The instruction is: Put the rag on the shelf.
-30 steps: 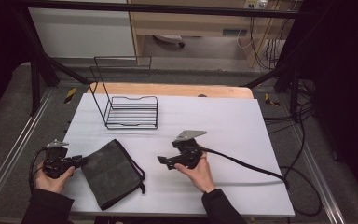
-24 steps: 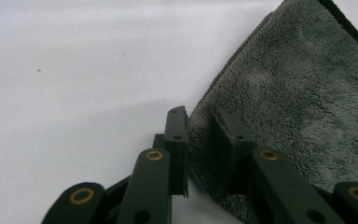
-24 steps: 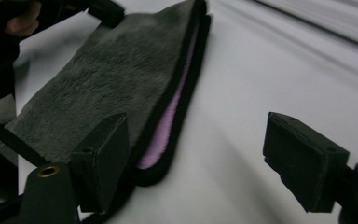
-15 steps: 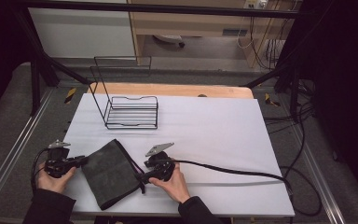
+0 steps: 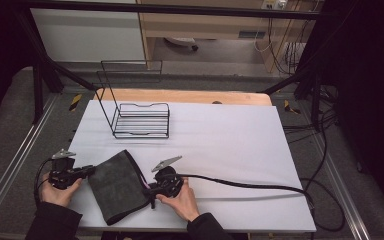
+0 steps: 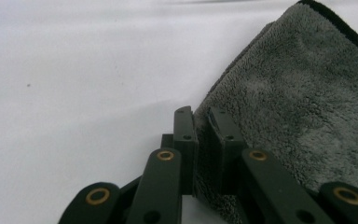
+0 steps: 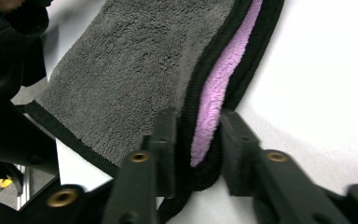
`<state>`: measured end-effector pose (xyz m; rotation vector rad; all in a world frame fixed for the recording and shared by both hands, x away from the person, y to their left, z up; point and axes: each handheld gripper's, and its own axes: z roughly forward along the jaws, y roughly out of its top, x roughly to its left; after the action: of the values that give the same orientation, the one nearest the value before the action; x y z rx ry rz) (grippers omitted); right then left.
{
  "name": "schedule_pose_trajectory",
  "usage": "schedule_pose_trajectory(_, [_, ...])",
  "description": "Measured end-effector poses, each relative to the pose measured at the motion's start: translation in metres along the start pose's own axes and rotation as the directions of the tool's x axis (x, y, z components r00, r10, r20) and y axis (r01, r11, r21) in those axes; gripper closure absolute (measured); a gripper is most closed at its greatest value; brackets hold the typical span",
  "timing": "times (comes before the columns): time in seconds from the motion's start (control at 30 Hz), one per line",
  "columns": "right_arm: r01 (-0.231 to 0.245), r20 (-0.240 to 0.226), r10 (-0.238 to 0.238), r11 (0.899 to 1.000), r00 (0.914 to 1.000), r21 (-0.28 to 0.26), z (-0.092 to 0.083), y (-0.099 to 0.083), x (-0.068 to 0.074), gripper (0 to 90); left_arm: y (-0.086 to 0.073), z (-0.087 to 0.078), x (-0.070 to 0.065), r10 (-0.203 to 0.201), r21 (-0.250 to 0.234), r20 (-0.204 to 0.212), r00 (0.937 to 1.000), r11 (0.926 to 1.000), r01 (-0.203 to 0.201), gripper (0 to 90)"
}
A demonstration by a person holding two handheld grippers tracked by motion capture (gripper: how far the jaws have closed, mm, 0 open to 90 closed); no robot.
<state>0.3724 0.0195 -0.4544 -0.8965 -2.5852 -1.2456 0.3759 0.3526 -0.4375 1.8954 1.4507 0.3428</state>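
Nearest the person, the folded grey plush towel with black edging and purple inner face [image 5: 117, 185] lies on the white table [image 5: 230, 145]. The left gripper [image 5: 87, 171] is clamped on its left edge. The right gripper [image 5: 151, 189] has just been closing, its jaws pinching the right hem. Beyond stands a black wire rack [image 5: 141, 120].

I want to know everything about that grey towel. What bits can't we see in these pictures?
- Towel underside: high view, it lies flat on the table.
- Pink inner layer: right gripper view, mostly covered by the grey fold.
- Towel's far part: left gripper view, cut off by the right edge.
- Towel's near corner: high view, hangs over the table edge.
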Motion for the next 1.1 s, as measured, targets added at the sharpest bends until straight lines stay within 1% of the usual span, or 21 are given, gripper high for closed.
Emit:
schedule_pose_trajectory(0.13, [0.010, 0.014, -0.010, 1.000, 0.9999, -0.011, -0.004, 0.000, 0.003, 77.7, 0.002, 0.003, 0.000, -0.002, -0.011, 0.016, 0.9999, 0.9999, 0.002, 82.7])
schedule_pose_trajectory(0.2, [0.006, 0.018, -0.006, 1.000, 0.9998, -0.022, -0.008, -0.004, 0.004, 78.6, 0.004, 0.005, -0.002, -0.007, -0.023, 0.032, 0.9995, 0.9997, 0.008, 82.9])
schedule_pose_trajectory(0.23, [-0.006, 0.015, 0.007, 1.000, 0.9999, -0.027, -0.009, -0.005, 0.004, 78.7, 0.006, 0.007, -0.002, -0.009, -0.027, 0.043, 0.9990, 0.9996, 0.010, 83.0])
schedule_pose_trajectory(0.27, [-0.008, 0.015, 0.008, 1.000, 0.9999, -0.030, -0.012, -0.007, 0.004, 78.8, 0.010, 0.010, -0.005, -0.014, -0.037, 0.065, 0.9978, 0.9992, 0.016, 83.0])
schedule_pose_trajectory(0.3, [-0.008, 0.015, 0.008, 1.000, 0.9999, -0.030, -0.012, -0.007, 0.004, 78.8, 0.010, 0.010, -0.005, -0.014, -0.037, 0.065, 0.9978, 0.9992, 0.016, 83.0])
schedule_pose_trajectory(0.33, [-0.015, 0.021, 0.016, 0.999, 0.9996, -0.032, -0.016, -0.011, 0.004, 78.9, 0.012, 0.013, -0.008, -0.008, -0.041, 0.071, 0.9975, 0.9991, 0.011, 83.0])
schedule_pose_trajectory(0.4, [-0.013, 0.034, 0.014, 0.999, 0.9993, -0.037, -0.021, -0.015, 0.006, 78.8, 0.020, 0.021, -0.017, 0.023, -0.041, 0.078, 0.9967, 0.9990, -0.019, 83.1])
schedule_pose_trajectory(0.43, [-0.012, 0.042, 0.013, 0.999, 0.9990, -0.038, -0.023, -0.016, 0.007, 78.8, 0.020, 0.021, -0.017, 0.023, -0.041, 0.078, 0.9967, 0.9990, -0.019, 83.1])
schedule_pose_trajectory(0.47, [-0.010, 0.052, 0.012, 0.999, 0.9986, -0.038, -0.025, -0.018, 0.009, 78.8, 0.025, 0.026, -0.024, 0.036, -0.048, 0.089, 0.9954, 0.9984, -0.031, 83.1])
schedule_pose_trajectory(0.57, [-0.015, 0.069, 0.018, 0.999, 0.9975, -0.043, -0.029, -0.022, 0.011, 78.7, 0.029, 0.030, -0.029, 0.047, -0.053, 0.100, 0.9939, 0.9977, -0.042, 83.1])
schedule_pose_trajectory(0.67, [-0.037, 0.090, 0.042, 0.998, 0.9951, -0.057, -0.032, -0.030, 0.014, 77.7, 0.034, 0.038, -0.034, 0.065, -0.049, 0.109, 0.9919, 0.9970, -0.060, 83.2])
schedule_pose_trajectory(0.7, [-0.034, 0.098, 0.039, 0.998, 0.9944, -0.058, -0.032, -0.031, 0.014, 75.4, 0.035, 0.040, -0.036, 0.067, -0.043, 0.106, 0.9920, 0.9971, -0.063, 83.2])
schedule_pose_trajectory(0.77, [-0.016, 0.119, 0.024, 0.997, 0.9927, -0.072, -0.032, -0.031, 0.015, 65.6, 0.035, 0.042, -0.035, 0.073, -0.041, 0.098, 0.9925, 0.9967, -0.069, 82.8])
schedule_pose_trajectory(0.8, [-0.016, 0.119, 0.024, 0.997, 0.9927, -0.072, -0.032, -0.031, 0.015, 65.6, 0.035, 0.041, -0.035, 0.063, -0.042, 0.099, 0.9931, 0.9973, -0.060, 82.8])
schedule_pose_trajectory(0.83, [0.027, 0.140, -0.013, 0.994, 0.9900, -0.101, -0.034, -0.026, 0.011, 51.4, 0.035, 0.040, -0.033, 0.059, -0.044, 0.103, 0.9929, 0.9975, -0.055, 81.6])
schedule_pose_trajectory(0.87, [0.042, 0.152, -0.023, 0.992, 0.9881, -0.122, -0.035, -0.022, 0.009, 49.2, 0.035, 0.039, -0.033, 0.057, -0.045, 0.103, 0.9931, 0.9976, -0.052, 80.3])
schedule_pose_trajectory(0.9, [0.055, 0.151, -0.033, 0.988, 0.9879, -0.143, -0.036, -0.017, 0.005, 45.5, 0.035, 0.037, -0.033, 0.054, -0.051, 0.098, 0.9937, 0.9975, -0.050, 77.9])
schedule_pose_trajectory(0.93, [0.062, 0.150, -0.036, 0.984, 0.9880, -0.169, -0.036, -0.011, 0.000, 38.5, 0.035, 0.035, -0.033, 0.052, -0.059, 0.096, 0.9941, 0.9972, -0.046, 73.8])
schedule_pose_trajectory(0.97, [0.066, 0.161, -0.035, 0.980, 0.9863, -0.188, -0.035, -0.005, -0.005, 36.6, 0.035, 0.032, -0.033, 0.051, -0.064, 0.095, 0.9942, 0.9970, -0.045, 68.9])
schedule_pose_trajectory(1.03, [0.080, 0.184, -0.042, 0.976, 0.9820, -0.204, -0.033, 0.009, -0.018, 36.2, 0.035, 0.029, -0.033, 0.053, -0.070, 0.093, 0.9942, 0.9965, -0.047, 61.0])
schedule_pose_trajectory(1.1, [0.051, 0.187, -0.011, 0.976, 0.9822, -0.211, -0.028, 0.021, -0.032, 37.9, 0.034, 0.024, -0.034, 0.059, -0.076, 0.086, 0.9946, 0.9958, -0.052, 56.1])
